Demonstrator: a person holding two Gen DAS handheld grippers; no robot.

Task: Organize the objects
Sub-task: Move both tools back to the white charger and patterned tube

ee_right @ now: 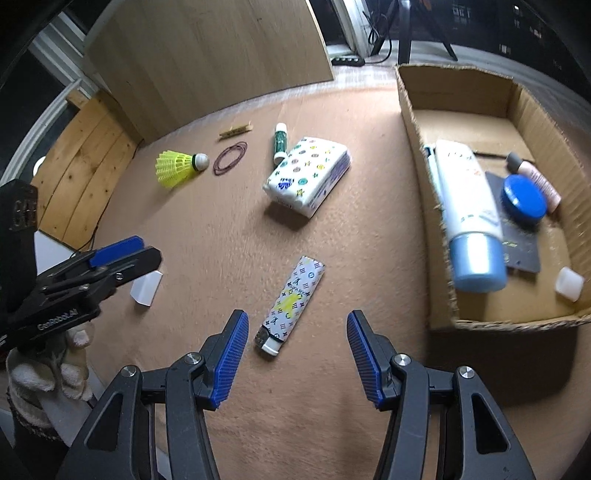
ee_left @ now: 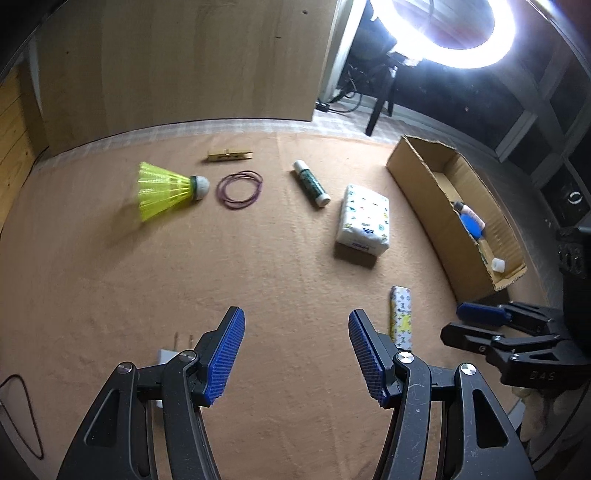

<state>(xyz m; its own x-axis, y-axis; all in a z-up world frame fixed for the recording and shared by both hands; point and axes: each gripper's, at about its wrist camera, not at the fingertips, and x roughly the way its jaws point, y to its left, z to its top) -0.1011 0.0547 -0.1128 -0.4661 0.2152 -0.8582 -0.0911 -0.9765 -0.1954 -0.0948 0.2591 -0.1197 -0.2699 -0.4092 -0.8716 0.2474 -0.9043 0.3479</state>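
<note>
Tan cloth-covered table (ee_right: 207, 229): shuttlecock (ee_right: 177, 168), tissue pack (ee_right: 308, 175), lighter (ee_right: 291, 302), box (ee_right: 413, 122).

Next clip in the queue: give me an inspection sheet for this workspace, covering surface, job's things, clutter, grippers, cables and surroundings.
Surface: tan cloth-covered table, flat.
Job's things: on the cloth lie a yellow shuttlecock, purple rubber bands, wooden clothespin, green tube, tissue pack, patterned lighter and white charger plug. The cardboard box holds a white-and-blue tube, blue round tin, pink bottle, dark card and small white cap.
Clutter: nothing seen.
Grippers: left gripper and right gripper both open, empty, above the cloth.
Cables: dark cord at the table's left edge.
Surroundings: wooden panel, ring light.
</note>
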